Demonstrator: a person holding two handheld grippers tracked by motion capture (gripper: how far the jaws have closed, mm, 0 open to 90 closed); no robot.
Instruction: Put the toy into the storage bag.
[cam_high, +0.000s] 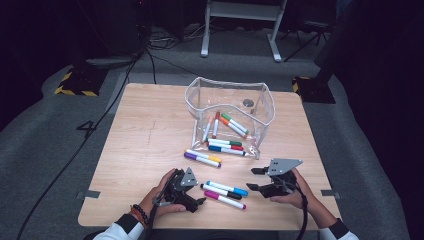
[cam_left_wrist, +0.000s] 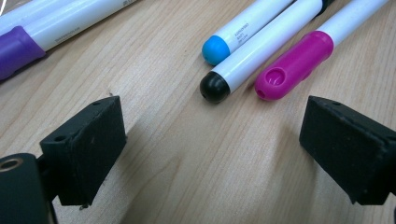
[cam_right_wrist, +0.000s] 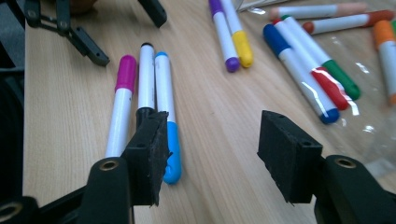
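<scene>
— While you hold both tools low, where do the three markers (cam_high: 224, 193) lie?
— By the worktop's (cam_high: 145, 145) near edge, side by side: blue, black and pink caps. They sit between your left gripper (cam_high: 192, 202) and right gripper (cam_high: 256, 179), just ahead of the left one's jaws.
— Are you gripping anything?
— No. Both stand wide open, holding nothing.
— And the clear pouch (cam_high: 230, 102)?
— Toward the far edge, open, with several markers inside. A purple and a yellow-capped marker (cam_high: 202, 158) lie just outside its mouth.
</scene>
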